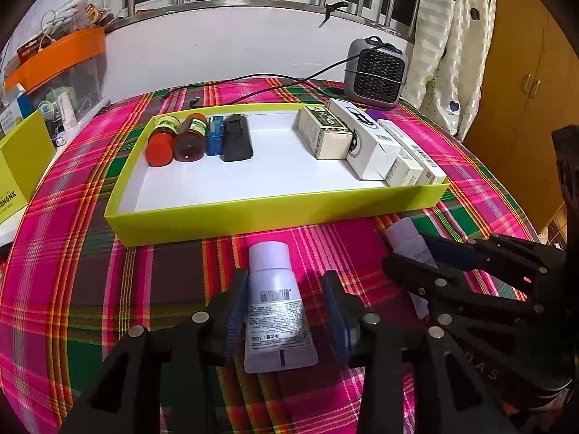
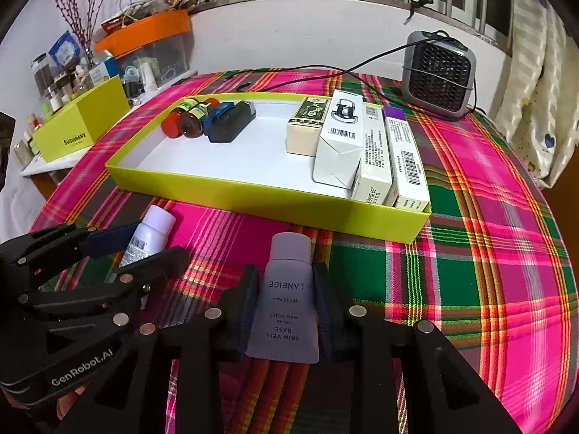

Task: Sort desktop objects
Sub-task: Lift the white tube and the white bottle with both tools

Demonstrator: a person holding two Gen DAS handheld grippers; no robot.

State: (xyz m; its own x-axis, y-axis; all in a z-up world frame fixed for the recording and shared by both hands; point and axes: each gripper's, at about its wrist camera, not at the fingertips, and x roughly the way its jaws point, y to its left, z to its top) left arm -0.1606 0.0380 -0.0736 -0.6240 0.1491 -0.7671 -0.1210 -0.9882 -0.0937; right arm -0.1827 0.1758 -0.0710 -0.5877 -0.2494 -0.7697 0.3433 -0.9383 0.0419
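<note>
A white tube with a barcode (image 1: 275, 307) lies cap-forward on the plaid cloth between my left gripper's (image 1: 287, 305) fingers. The left pad touches it and a gap shows at the right pad. A lavender LANEIGE tube (image 2: 287, 300) sits between my right gripper's (image 2: 286, 300) fingers, both pads pressed on its sides. Each gripper also shows in the other view: right gripper (image 1: 409, 253), left gripper (image 2: 161, 240). Just beyond stands a yellow-green tray (image 1: 275, 213) (image 2: 271, 202) holding two jars (image 1: 175, 139), a black charger (image 1: 237, 139) and several boxes (image 1: 372, 144).
A grey fan heater (image 1: 376, 72) with its cable stands behind the tray at the back right. An orange-lidded clear bin (image 1: 61, 61) and a yellow-green box (image 2: 79, 119) crowd the left side. A curtain and a wooden cabinet (image 1: 524, 90) are on the right.
</note>
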